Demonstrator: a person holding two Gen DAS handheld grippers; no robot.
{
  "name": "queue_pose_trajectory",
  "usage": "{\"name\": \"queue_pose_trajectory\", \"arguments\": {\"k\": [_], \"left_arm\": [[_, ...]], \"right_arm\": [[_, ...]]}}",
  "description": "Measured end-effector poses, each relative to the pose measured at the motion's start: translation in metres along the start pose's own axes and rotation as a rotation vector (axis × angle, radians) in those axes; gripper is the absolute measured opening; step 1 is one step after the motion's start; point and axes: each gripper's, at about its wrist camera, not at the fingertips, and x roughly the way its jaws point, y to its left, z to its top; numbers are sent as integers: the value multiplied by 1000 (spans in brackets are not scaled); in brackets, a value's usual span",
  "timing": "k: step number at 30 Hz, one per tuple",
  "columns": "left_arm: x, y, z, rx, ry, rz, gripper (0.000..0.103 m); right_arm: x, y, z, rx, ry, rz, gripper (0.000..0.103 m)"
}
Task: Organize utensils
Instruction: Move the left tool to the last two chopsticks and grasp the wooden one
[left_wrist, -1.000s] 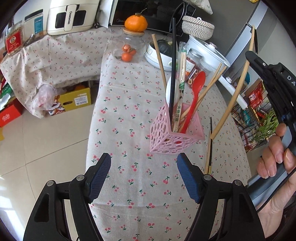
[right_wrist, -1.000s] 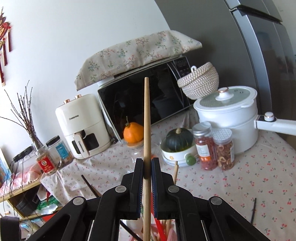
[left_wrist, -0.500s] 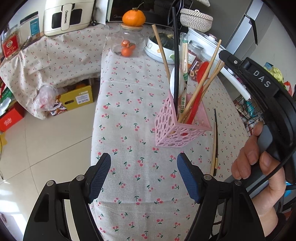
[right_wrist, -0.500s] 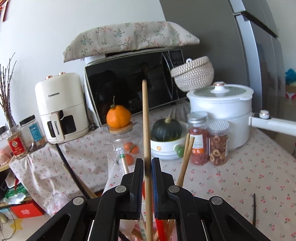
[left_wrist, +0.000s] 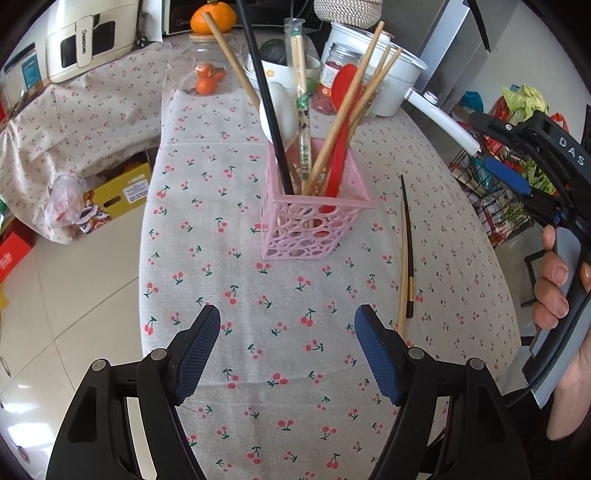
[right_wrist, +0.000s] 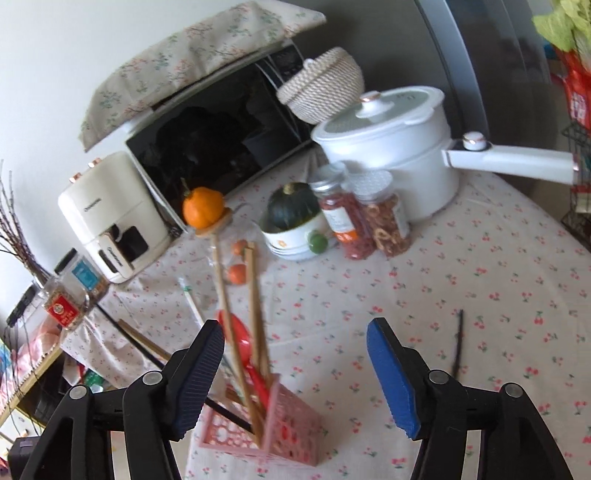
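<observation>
A white pot (right_wrist: 391, 147) stood behind two spice jars (right_wrist: 364, 218); a green squash (right_wrist: 291, 206) sat in a bowl beside a microwave (right_wrist: 221, 147).

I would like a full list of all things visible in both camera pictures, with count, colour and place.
pink perforated plastic utensil holder: 1, pink, table centre
red plastic spoon: 1, red, in holder
loose chopsticks: 2, one black, one wooden, on cloth right of holder
white electric pot: 1, white, table back
spice jars: 2, clear, before pot
orange fruit: 1, orange, on jar lid
microwave: 1, black, back
left gripper: open, empty
right gripper: open, empty
</observation>
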Motion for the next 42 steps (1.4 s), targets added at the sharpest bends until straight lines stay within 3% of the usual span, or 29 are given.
{"name": "queue_pose_trajectory", "arguments": {"k": [3,6,18,19,23,26,36,42], "left_arm": [[9,-13,-3,34,22,16,80],[20,-27,-5,60,50,27,80],[60,-107,3,190,89,-31,79],[66,-113,8,197,89,-31,75],[94,-135,26,223,111,-8,37],[118,-140,41,171,153,-29,21],[153,-159,78,168,175,29,10],[161,-158,86,141,204,2,8]], "right_arm": [[6,-30,-2,28,65,-118,74],[9,-56,-6,41,125,-211,84],[24,-108,-25,-74,416,-261,85],[25,-113,-25,-71,431,-267,86],[25,-129,-21,-54,457,-288,86],[25,-130,-16,-76,460,-289,86],[24,-134,-11,-141,464,-282,87],[24,-150,-4,-84,461,-283,88]]}}
